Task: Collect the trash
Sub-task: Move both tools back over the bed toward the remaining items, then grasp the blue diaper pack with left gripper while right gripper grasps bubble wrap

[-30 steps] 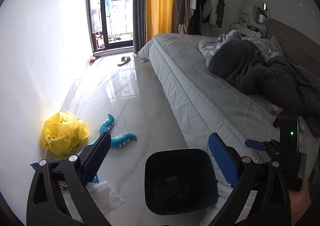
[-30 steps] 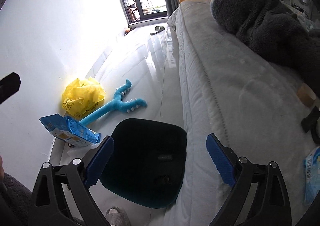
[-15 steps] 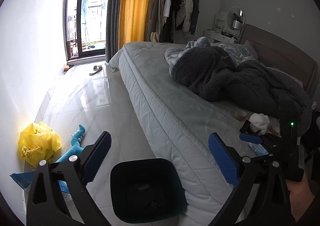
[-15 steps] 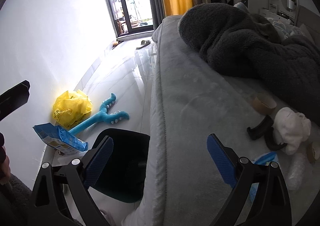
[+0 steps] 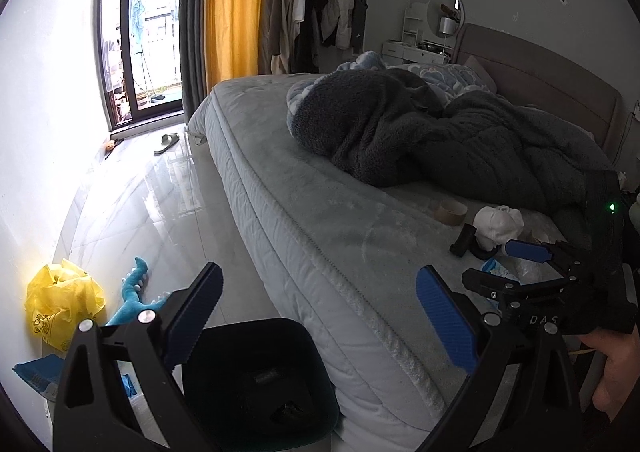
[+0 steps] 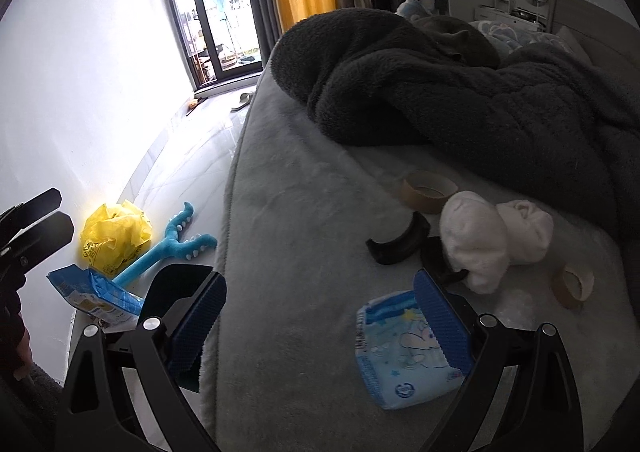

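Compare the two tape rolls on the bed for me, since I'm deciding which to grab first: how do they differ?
The larger tape roll lies flat beside the dark blanket, its hole facing up; the smaller tape roll is tipped up on its edge, with its hole facing sideways. The larger sits farther from the right gripper, beyond the white sock bundle; the smaller sits off to the right. Both are brownish and nearly used up.

Black gripper [image 5: 320, 308] frames, blue ribbed pads [image 5: 446, 322], silver screws.

The left camera looks from beside the bed [image 5: 320, 220], above the bin [image 5: 256, 384]. The right camera looks close over the bed. Both see the window [image 6: 216, 12].
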{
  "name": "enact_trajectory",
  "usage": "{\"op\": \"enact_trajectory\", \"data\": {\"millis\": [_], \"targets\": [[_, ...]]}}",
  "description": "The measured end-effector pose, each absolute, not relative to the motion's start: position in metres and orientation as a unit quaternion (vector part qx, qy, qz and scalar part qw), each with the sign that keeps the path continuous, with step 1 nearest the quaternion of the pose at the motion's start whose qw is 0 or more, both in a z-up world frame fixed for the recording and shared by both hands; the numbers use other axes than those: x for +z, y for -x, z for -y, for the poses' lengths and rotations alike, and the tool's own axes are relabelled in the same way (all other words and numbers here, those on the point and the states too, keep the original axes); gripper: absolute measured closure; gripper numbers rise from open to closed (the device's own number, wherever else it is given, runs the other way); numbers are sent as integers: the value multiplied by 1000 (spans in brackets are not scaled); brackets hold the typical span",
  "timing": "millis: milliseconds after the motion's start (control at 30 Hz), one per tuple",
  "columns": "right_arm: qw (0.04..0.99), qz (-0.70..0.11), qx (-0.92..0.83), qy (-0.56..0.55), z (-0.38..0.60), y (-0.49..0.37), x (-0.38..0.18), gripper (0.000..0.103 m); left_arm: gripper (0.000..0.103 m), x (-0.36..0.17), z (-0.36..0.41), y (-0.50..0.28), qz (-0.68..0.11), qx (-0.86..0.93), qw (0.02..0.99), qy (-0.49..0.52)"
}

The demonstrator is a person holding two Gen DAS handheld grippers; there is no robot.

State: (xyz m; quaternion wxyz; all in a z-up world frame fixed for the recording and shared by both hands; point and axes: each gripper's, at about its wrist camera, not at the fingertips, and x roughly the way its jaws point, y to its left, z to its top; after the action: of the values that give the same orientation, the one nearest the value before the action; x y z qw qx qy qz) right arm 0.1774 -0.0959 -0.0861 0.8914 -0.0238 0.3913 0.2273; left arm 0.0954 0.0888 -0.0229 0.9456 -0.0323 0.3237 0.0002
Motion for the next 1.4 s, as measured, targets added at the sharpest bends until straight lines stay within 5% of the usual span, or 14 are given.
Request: {"op": "enact_trajectory", "data": {"millis": [867,1000,1267,1400], "targets": [[895,-419,151,-32,196,-198,-121,8,5,-53,-1,-133,-358,-80,930,25],[890,-429,152,-38,203,-199,-129,28,5,-58,13,-136,-363,-97,927,14],[884,-432,166,-66,216,-202,-136,49,6,-70,38,-141,-372,-136,918,4],[885,-428,168,-73,223,-201,-133,51,5,-76,51,-142,-376,-157,913,0]]}}
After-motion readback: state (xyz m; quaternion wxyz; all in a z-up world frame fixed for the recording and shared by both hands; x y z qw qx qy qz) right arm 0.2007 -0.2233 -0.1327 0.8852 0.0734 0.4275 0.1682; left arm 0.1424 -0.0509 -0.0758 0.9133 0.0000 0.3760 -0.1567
